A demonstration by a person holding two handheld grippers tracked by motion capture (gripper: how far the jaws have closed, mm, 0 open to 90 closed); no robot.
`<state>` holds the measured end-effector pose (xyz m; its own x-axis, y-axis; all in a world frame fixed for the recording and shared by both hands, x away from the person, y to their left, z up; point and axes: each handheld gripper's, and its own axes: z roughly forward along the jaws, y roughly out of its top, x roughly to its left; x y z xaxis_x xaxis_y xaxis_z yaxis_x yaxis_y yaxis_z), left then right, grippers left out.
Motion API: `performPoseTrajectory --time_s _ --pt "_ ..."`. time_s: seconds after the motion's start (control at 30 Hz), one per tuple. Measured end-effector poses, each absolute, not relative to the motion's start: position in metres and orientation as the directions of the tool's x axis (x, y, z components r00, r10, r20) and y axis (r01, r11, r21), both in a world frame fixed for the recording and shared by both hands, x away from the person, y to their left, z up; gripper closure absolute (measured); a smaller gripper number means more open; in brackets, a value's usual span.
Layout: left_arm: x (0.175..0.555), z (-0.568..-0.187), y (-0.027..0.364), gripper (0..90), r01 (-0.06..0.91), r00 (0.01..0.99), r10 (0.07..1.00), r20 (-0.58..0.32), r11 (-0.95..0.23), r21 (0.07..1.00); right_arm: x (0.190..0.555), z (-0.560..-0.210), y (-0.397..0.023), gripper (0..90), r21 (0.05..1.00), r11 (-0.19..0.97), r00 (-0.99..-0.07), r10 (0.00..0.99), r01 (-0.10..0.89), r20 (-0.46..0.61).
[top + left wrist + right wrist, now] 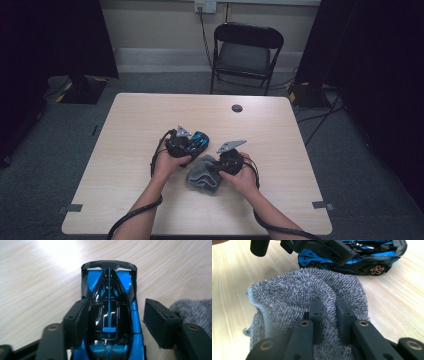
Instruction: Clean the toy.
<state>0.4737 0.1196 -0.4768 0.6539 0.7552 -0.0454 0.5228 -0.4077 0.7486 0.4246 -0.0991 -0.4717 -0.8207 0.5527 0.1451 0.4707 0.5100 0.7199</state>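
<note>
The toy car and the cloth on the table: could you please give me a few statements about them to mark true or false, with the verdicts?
1. The toy car is blue and black. True.
2. The left gripper clamps the car on both sides. False: its right jaw stands clear of the car.
3. The right gripper pinches a fold of the grey cloth. True.
4. The cloth is draped over the car's roof. False: it lies on the table beside the car.
5. The car rests on the table. True.
</note>
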Motion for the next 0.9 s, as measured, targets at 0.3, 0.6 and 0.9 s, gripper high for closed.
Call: performPoseTrajectory --time_s 0.3,0.6,0.9 --pt "0.460 -0.462 0.120 24.9 0.512 0.631 0.775 -0.039 -0.378 0.771 0.420 -0.465 -0.096 54.9 0.710 0.533 -0.832 0.537 0.460 0.136" --pt "0.422 -0.448 0.115 24.8 0.460 0.693 0.718 -0.064 -0.372 0.806 0.425 -0.437 -0.124 39.0 0.738 0.531 -0.793 0.609 0.417 0.010" --pt "0.390 -0.463 0.089 25.9 0.424 0.766 0.639 -0.063 -0.430 0.797 0.439 -0.437 -0.148 28.7 0.750 0.471 -0.732 0.681 0.464 0.025"
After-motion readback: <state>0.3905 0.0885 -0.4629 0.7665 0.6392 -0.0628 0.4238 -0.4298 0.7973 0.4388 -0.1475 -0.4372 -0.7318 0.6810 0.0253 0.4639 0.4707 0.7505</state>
